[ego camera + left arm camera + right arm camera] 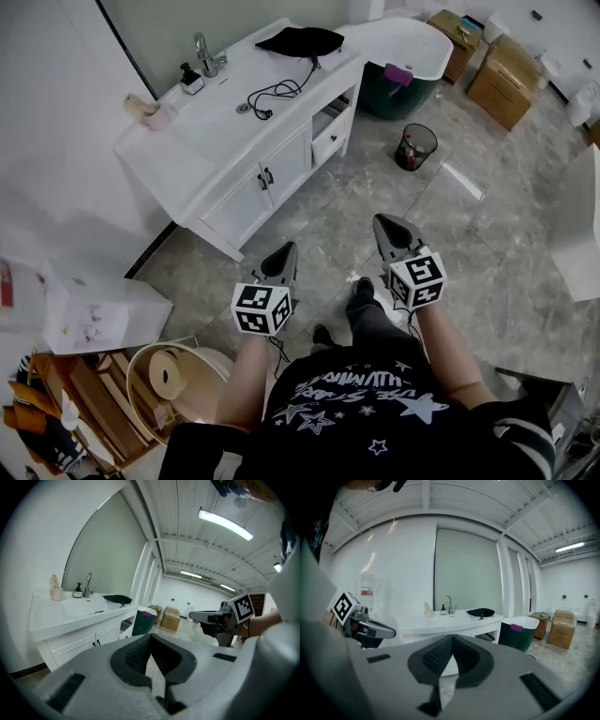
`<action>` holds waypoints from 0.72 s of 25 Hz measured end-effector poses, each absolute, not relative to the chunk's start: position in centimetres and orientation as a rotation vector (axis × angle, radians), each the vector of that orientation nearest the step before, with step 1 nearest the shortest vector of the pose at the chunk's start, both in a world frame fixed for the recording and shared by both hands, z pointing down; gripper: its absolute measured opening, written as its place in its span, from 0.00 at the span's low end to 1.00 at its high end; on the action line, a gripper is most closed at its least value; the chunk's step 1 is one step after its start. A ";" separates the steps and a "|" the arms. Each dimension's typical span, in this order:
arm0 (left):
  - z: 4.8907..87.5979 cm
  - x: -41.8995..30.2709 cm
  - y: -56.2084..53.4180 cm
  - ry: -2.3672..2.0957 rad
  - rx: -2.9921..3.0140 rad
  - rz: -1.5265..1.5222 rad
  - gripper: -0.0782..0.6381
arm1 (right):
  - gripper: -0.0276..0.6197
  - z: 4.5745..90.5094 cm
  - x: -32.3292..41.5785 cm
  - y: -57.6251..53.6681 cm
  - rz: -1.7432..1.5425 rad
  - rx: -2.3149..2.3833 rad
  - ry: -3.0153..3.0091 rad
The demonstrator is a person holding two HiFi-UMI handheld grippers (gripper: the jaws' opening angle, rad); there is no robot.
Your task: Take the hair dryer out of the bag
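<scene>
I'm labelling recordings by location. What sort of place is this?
Probably a bathroom mock-up in a storage or showroom space: a white vanity with a faucet, a bathtub beside it, and cardboard boxes on the tiled floor.

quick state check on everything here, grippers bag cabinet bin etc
left gripper: jaws shut, empty
right gripper: jaws shut, empty
black bag: lying on the counter, untouched, cord trailing out
cabinet doors: shut
faucet: no water seen
wastebasket: upright, something inside
</scene>
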State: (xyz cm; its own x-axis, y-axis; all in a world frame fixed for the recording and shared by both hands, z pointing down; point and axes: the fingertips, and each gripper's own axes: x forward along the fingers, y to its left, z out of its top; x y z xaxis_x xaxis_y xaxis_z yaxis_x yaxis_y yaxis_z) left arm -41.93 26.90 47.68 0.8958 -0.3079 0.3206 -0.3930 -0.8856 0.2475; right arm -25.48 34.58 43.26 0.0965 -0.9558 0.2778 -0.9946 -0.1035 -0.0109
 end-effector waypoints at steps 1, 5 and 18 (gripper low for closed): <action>47.6 -41.6 26.6 -0.519 2.759 0.395 0.12 | 0.05 43.3 -25.1 34.4 0.327 2.192 -1.972; 47.2 -40.0 25.3 -0.522 2.775 0.393 0.12 | 0.05 43.8 -23.1 33.2 0.337 2.207 -1.969; 47.5 -28.8 16.8 -0.700 2.738 0.407 0.33 | 0.26 46.5 -10.2 23.0 0.423 2.134 -2.108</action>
